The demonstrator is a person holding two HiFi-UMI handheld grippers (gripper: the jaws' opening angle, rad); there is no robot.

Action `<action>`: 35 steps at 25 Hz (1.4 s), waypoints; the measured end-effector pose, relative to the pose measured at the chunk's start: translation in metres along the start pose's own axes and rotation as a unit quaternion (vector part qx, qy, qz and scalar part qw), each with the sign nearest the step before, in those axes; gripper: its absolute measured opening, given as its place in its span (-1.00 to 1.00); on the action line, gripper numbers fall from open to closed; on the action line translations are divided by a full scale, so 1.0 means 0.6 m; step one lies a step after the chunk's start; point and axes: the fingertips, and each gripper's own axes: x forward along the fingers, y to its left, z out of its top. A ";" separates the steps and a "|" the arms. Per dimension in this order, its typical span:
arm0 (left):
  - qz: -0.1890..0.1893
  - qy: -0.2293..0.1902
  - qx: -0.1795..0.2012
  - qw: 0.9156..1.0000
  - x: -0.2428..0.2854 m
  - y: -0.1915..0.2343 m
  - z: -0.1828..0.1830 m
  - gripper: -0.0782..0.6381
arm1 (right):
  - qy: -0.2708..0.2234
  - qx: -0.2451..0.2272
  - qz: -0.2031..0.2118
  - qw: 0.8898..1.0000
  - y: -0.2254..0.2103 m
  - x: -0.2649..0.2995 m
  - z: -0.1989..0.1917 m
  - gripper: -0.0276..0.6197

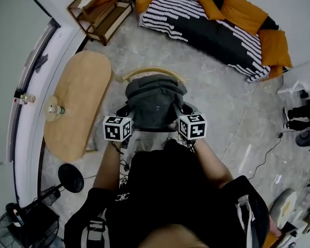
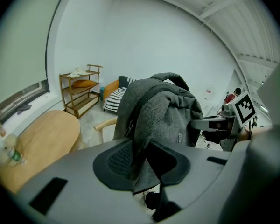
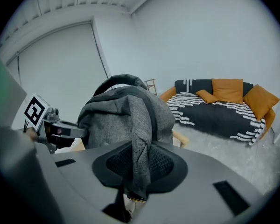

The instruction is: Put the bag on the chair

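We see the bag (image 1: 155, 101), a grey fabric backpack with dark straps and a top handle. It hangs upright and slumped, its cloth pinched on one side by the left hand-held gripper (image 2: 139, 169) and on the other by the right hand-held gripper (image 3: 133, 169). Just beyond it stands the chair (image 1: 154, 72), pale wood with a curved back. We cannot tell whether the bag touches its seat.

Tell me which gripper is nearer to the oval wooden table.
Left. The left gripper grips the grey bag on the side facing the table; the right gripper grips the bag's opposite side, farther from the table.
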 end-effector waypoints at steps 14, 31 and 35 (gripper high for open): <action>-0.010 0.036 -0.041 0.998 0.148 0.114 -0.112 -0.52 | 0.037 -0.019 0.029 0.999 -0.045 0.196 -0.096 -0.64; 0.049 -0.009 -0.044 0.998 0.194 0.193 -0.077 -0.31 | 0.094 -0.082 -0.063 0.990 -0.067 0.298 -0.037 -0.51; 0.071 0.005 -0.013 0.997 0.182 0.188 -0.080 -0.31 | 0.122 -0.050 -0.087 0.987 -0.085 0.318 -0.019 -0.48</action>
